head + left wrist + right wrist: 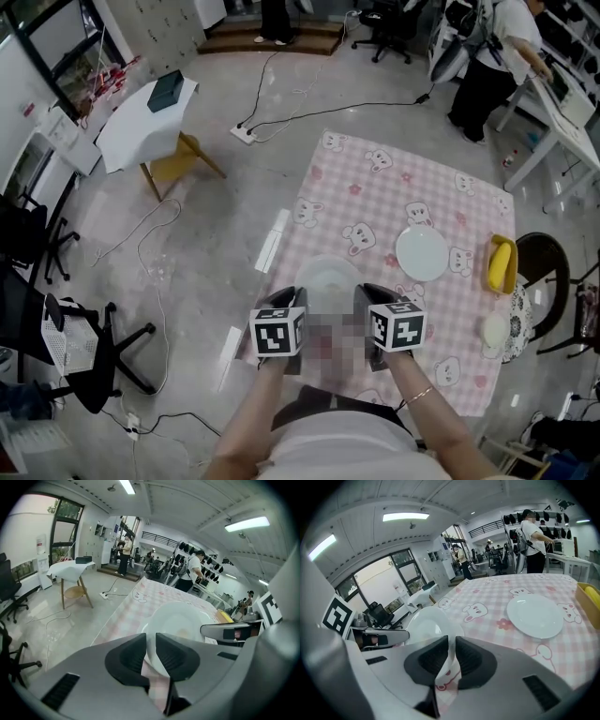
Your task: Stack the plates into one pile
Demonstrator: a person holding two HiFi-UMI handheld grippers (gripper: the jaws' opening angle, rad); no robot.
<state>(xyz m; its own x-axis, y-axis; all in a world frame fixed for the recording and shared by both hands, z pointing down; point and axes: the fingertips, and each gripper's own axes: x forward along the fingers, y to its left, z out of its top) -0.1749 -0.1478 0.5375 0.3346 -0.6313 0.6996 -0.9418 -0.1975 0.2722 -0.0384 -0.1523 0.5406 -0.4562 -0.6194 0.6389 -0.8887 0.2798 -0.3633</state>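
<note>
The plate (328, 274) hangs over the counter's (375, 183) near corner, well apart from the other plate (422, 253) it should land on. The left tongs (150, 643) and right tongs (451, 644) each pinch only its thin rim, on opposite sides. If either hand lags or twists, the glazed rim could slip out and the plate drop. The room is big and grey-floored (197, 262) — the counter wears a pink checked cloth with bunnies.

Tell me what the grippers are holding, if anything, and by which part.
Both hold one white plate by its rim: the left gripper is clamped on its left edge, the right gripper on its right edge.
</note>
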